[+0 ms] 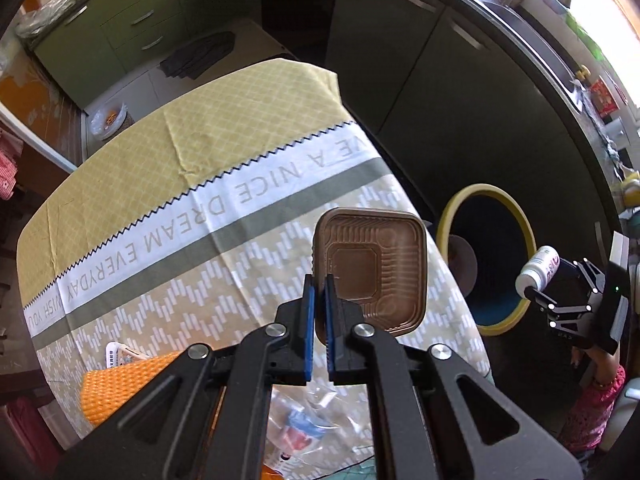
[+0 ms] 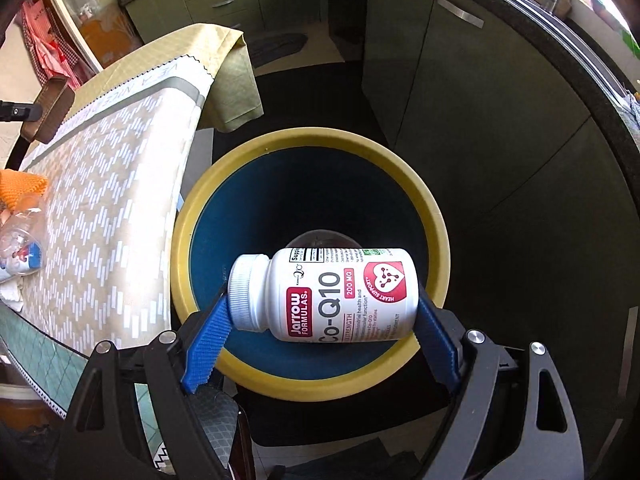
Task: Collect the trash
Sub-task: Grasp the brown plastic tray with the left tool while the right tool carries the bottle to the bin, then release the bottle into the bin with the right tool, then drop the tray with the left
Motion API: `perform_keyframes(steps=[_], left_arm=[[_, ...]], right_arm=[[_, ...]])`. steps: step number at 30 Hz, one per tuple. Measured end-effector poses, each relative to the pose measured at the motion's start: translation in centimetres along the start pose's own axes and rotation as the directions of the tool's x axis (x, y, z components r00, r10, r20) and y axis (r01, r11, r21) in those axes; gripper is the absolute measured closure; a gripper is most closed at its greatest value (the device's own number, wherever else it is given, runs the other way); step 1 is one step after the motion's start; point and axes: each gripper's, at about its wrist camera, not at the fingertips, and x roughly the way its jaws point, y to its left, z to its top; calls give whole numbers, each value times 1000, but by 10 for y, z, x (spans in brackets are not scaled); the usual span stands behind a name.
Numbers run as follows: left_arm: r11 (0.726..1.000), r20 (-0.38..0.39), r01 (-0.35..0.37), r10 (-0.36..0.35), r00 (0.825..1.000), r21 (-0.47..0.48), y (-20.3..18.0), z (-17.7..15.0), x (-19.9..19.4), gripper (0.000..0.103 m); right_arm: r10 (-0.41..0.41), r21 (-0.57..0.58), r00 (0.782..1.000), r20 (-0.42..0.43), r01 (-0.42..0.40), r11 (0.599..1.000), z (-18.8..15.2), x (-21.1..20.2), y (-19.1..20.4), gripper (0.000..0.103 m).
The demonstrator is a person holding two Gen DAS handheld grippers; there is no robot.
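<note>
The right gripper (image 2: 320,320), fingers spread wide around the white bottle (image 2: 324,294), holds it over the yellow-rimmed bin (image 2: 436,236), ready to release, while the left gripper (image 1: 318,320), nearly closed, pinches the brown tray (image 1: 370,270) above the table (image 1: 160,184), likely binned next.

so the tabletop (image 1: 240,136) has a yellow checked cloth with a white band reading "HAVE A NICE DREAM EVERYDAY", then a beige zigzag-dash pattern nearer the camera. Behind it there's a run of green drawers (image 1: 136,12) with silver handles, and a dark mat (image 1: 198,56) on the floor in front of them. Dark cabinet doors (image 2: 460,80) with long bar handles line the right side under a black countertop (image 2: 592,92). Red checked fabric (image 2: 44,48) hangs at far left, and a plate (image 1: 108,120) sits low beyond the tabletop's far edge
</note>
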Motion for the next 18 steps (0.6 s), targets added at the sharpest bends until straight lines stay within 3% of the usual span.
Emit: perform_keyframes(steps=[4,9,13,18], left_arm=[[996,-8,27,-26,1000,81,-43,-2,2,99],[989,-18,44,-42,999,142,-82,-5,3,99],[976,-46,70,-61,997,207,-119,-6,15,99],[955,-90,111,-89,992,275,-168,-3,43,99]], right_arm=[[31,0,999,-10,-31,1000,9,9,0,11],[40,45,999,26,-41,998,8,-1,-6,11],[10,99,994,112,-21,995,-21,-44,-26,11],[-30,173,989,144,5,985,-78,-79,-55,10]])
